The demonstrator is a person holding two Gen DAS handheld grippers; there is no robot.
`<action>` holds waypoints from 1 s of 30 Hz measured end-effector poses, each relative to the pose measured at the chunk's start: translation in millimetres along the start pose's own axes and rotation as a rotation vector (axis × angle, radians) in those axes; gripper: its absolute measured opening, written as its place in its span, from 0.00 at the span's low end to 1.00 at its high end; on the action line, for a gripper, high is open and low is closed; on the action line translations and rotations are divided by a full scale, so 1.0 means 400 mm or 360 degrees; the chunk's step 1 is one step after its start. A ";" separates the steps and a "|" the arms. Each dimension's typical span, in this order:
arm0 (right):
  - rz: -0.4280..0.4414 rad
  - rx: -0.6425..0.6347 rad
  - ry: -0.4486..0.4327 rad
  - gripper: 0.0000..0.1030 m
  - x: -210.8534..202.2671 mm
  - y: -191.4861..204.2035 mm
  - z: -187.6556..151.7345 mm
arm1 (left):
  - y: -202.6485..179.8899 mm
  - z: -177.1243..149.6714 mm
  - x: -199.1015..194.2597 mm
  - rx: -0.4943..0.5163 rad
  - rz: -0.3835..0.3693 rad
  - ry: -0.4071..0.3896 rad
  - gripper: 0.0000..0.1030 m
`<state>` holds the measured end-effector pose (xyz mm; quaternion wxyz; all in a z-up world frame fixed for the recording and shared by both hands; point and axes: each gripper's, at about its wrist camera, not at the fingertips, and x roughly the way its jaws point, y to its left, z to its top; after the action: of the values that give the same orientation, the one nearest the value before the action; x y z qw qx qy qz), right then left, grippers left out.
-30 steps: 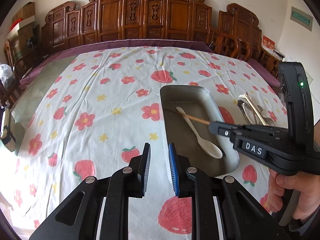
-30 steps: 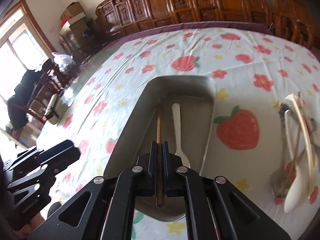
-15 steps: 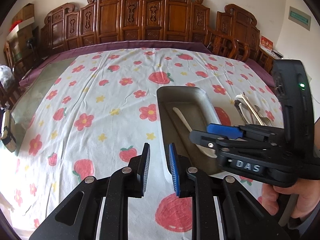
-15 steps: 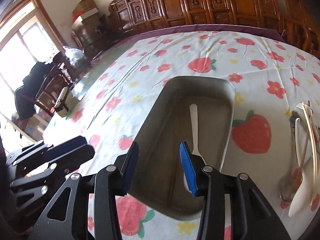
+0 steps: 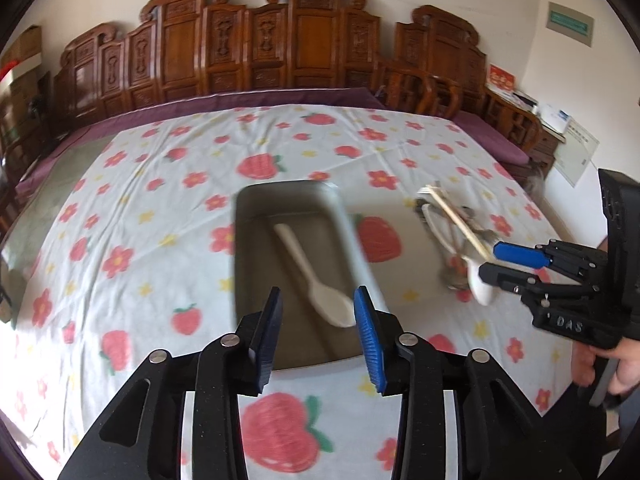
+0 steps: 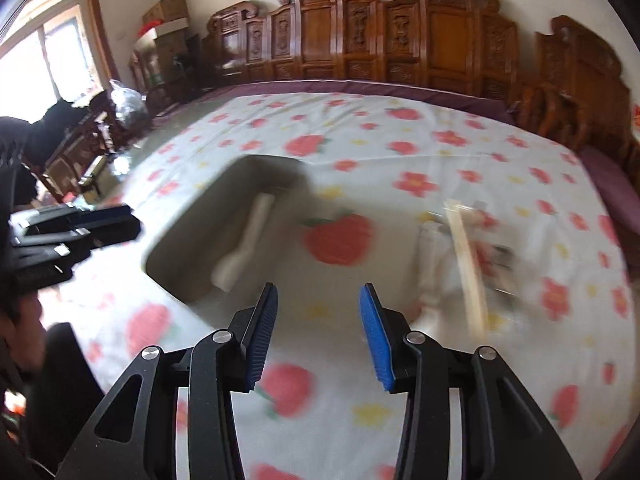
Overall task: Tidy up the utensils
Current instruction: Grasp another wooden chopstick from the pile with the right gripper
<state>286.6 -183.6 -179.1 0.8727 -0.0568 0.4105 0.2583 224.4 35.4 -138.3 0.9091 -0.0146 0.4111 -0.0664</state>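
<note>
On a strawberry-print tablecloth (image 5: 160, 208), a white spoon (image 5: 316, 280) lies inside the metal tray (image 5: 240, 248); loose utensils (image 5: 456, 232) sit beside it. Left gripper (image 5: 316, 336) and right gripper (image 6: 318, 332) both hover with fingers apart, holding nothing.

1. Your left hand-held gripper (image 5: 317, 322) hangs with its jaws spread wide over the near end of the metal tray (image 5: 245, 248).
2. A white spoon (image 5: 314, 280) lies inside the tray.
3. Your right hand-held gripper (image 5: 506, 262), jaws parted, sits beside the utensil pile (image 5: 452, 232) on the strawberry-print cloth (image 5: 132, 208).
</note>
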 end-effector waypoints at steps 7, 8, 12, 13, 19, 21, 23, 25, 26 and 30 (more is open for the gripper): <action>-0.0124 0.0158 0.0075 0.27 0.024 -0.214 -0.071 | -0.120 -0.001 0.042 0.0086 -0.0087 0.0031 0.36; -0.0122 0.0177 0.0082 0.27 0.033 -0.229 -0.075 | -0.133 -0.004 0.047 0.0095 -0.0094 0.0036 0.36; -0.0093 0.0236 0.0105 0.21 0.071 -0.275 -0.079 | -0.182 -0.015 0.072 0.0136 -0.0118 0.0069 0.36; -0.0090 0.0241 0.0109 0.20 0.079 -0.277 -0.075 | -0.193 -0.018 0.078 0.0147 -0.0123 0.0078 0.36; -0.0063 0.0271 0.0142 0.16 0.126 -0.298 -0.059 | -0.229 -0.027 0.093 0.0186 -0.0134 0.0105 0.36; -0.0050 0.0279 0.0154 0.16 0.139 -0.303 -0.056 | -0.234 -0.027 0.096 0.0190 -0.0136 0.0110 0.36; -0.0053 0.0276 0.0169 0.14 0.151 -0.303 -0.052 | -0.237 -0.031 0.095 0.0194 -0.0137 0.0113 0.36; -0.0064 0.0266 0.0179 0.13 0.160 -0.303 -0.052 | -0.240 -0.032 0.097 0.0198 -0.0136 0.0116 0.36; -0.0061 0.0267 0.0176 0.13 0.161 -0.304 -0.051 | -0.241 -0.032 0.098 0.0199 -0.0136 0.0117 0.36; -0.0078 0.0258 0.0206 0.13 0.174 -0.305 -0.047 | -0.244 -0.034 0.101 0.0198 -0.0136 0.0121 0.36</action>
<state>371.4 -266.2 -257.0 0.8521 -0.0126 0.4840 0.1987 229.9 -66.4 -169.5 0.8882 0.0268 0.4395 -0.1310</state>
